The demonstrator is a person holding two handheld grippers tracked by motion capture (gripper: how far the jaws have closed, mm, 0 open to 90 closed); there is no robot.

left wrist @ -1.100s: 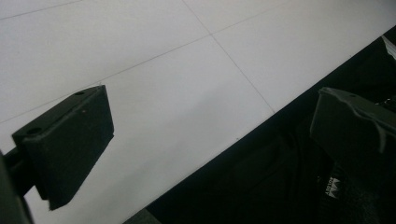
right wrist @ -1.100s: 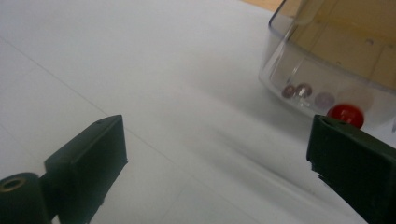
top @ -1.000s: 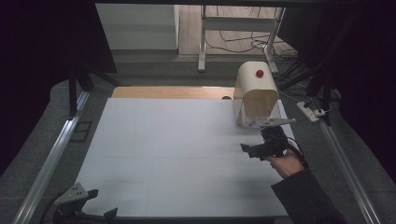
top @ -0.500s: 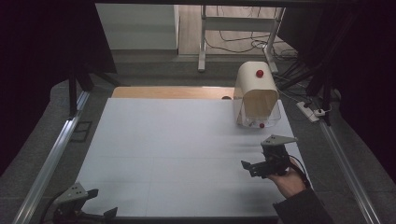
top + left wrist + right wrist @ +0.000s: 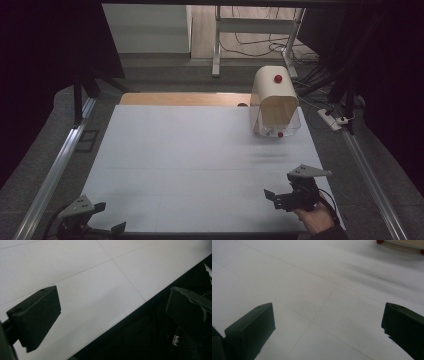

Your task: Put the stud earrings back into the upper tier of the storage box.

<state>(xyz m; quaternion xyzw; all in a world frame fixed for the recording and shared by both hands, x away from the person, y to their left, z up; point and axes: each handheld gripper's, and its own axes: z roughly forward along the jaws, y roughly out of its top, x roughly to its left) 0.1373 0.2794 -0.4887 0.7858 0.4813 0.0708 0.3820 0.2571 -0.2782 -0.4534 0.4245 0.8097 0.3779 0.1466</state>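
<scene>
A rounded wooden box [image 5: 274, 100] with a red knob [image 5: 278, 78] on top stands at the back right of the white table [image 5: 190, 150]. Another small red knob [image 5: 280, 134] shows at the box's front bottom edge. My right gripper [image 5: 274, 199], held by a hand [image 5: 315, 220], hovers low near the table's front right corner. Its jaws point left, open and empty, well short of the box. The right gripper view has the open gripper [image 5: 328, 325] over bare table, with the box's base [image 5: 402, 242] at top right. My left gripper [image 5: 109, 217] rests open at the front left edge.
The left gripper view looks past my open gripper [image 5: 112, 310] over the table's near edge [image 5: 130, 315] into dark space. Metal rails [image 5: 55, 170] run along both sides of the table. A power strip [image 5: 334, 119] and cables lie beyond the right rail.
My right gripper has drawn back from just in front of the box toward the near right corner of the table. The left gripper has stayed put.
</scene>
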